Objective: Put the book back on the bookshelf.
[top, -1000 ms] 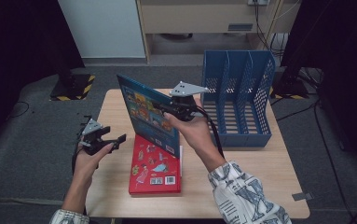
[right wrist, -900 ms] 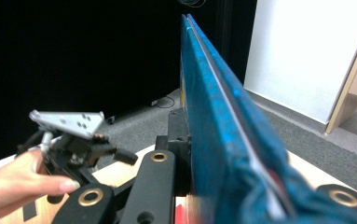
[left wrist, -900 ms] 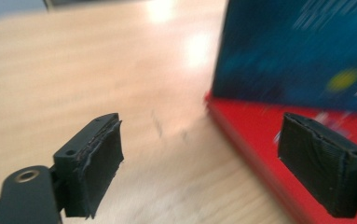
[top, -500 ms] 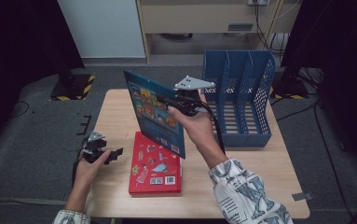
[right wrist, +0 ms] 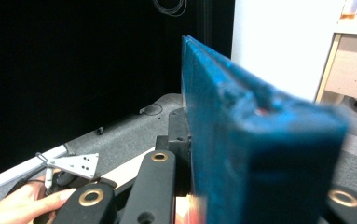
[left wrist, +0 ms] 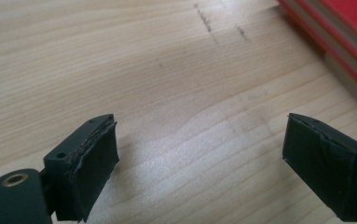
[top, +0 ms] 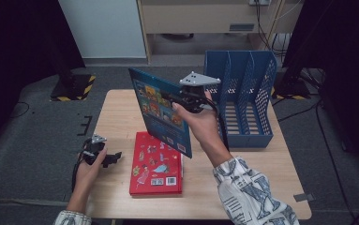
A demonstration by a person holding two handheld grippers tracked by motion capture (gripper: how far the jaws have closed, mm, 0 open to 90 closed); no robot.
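Observation:
My right gripper (top: 179, 101) is shut on a blue picture book (top: 160, 111), held upright and tilted above the table, left of the blue file rack (top: 243, 101). The right gripper view looks along the blue book's (right wrist: 241, 126) edge, which stands between the jaws. A red book (top: 156, 164) lies flat on the wooden table (top: 116, 112) below it. My left gripper (top: 114, 157) rests low at the table's left front, open, with bare wood between its pads (left wrist: 92, 163). The red book's edge (left wrist: 339, 42) lies to the upper right of them.
The blue file rack has several upright slots and stands at the table's right back. Grey carpet floor (top: 36, 136) surrounds the table, with a yellow-black striped base (top: 74, 86) at the back left. A pale cabinet (top: 200, 18) stands behind.
The right gripper has carried the blue book up and rightward toward the rack. The left gripper has drawn back toward the table's front left edge and stays open.

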